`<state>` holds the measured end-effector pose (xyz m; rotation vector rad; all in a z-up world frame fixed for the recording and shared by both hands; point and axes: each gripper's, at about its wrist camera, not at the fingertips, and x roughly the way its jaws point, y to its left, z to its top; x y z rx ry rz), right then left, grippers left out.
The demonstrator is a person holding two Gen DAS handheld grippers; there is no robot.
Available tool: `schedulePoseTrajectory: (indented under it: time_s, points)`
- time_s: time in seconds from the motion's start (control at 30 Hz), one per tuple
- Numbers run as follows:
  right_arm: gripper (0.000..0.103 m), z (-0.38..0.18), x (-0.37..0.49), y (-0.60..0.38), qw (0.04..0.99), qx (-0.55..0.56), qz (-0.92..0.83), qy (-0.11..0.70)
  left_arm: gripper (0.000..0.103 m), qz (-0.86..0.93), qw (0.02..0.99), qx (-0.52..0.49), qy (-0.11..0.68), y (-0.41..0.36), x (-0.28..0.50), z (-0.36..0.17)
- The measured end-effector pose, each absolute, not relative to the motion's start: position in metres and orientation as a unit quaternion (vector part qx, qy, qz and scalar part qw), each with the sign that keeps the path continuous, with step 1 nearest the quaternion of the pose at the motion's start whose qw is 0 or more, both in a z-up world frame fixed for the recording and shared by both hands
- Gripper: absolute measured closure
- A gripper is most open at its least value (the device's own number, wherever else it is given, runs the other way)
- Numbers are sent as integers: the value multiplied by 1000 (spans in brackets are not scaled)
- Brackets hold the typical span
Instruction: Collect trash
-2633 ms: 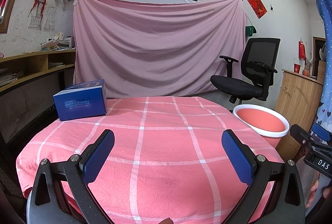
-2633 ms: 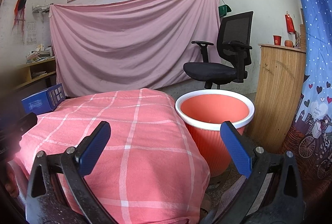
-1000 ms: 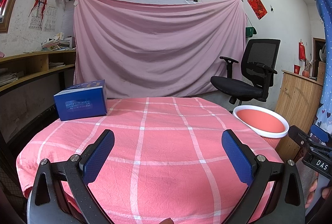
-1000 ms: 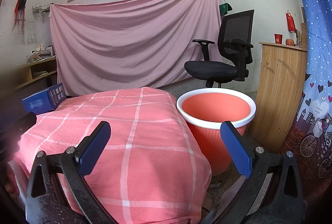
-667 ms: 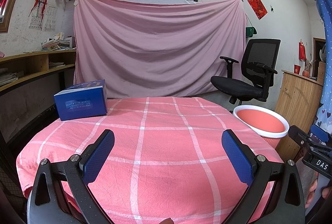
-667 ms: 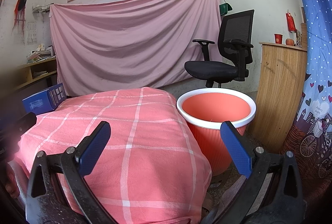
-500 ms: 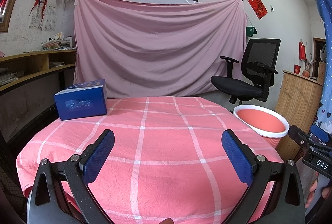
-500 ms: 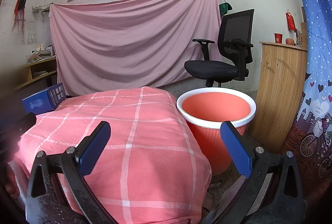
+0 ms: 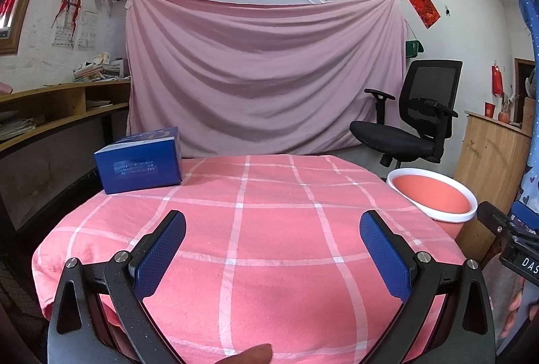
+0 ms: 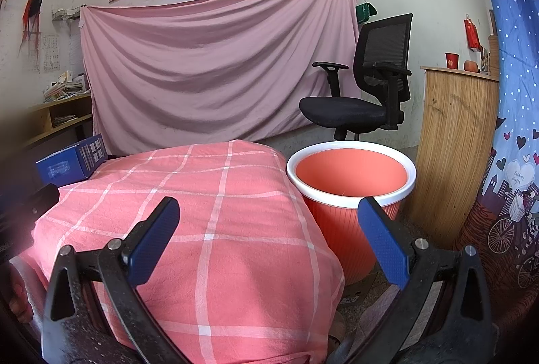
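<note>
**Both tools spread and idle, one box on the table**

Over the last few seconds we see almost no change: the left tool (image 9: 272, 231) and the right tool (image 10: 268, 219) hover as before above the near edge of the table (image 9: 269, 229), jaws spread wide, nothing between them. The blue box (image 9: 139, 160) sits at the far left corner where it was. The orange bin (image 10: 352, 182) stands on the floor just beside the table's right side.

No loose trash shows on the pink cloth. That fits either a cleared table or the box awaiting collection; we cannot tell which. The bin's bottom is hidden from both views.
</note>
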<state>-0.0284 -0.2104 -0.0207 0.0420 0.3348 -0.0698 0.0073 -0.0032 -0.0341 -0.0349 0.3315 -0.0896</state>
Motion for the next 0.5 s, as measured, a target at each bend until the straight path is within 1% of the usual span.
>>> schedulePoseTrajectory:
  time_s: [0.5]
  points:
    - [0,-24,-29,-204,985,22,-34,171,2,-41,985,-14,169,-2,10,-38]
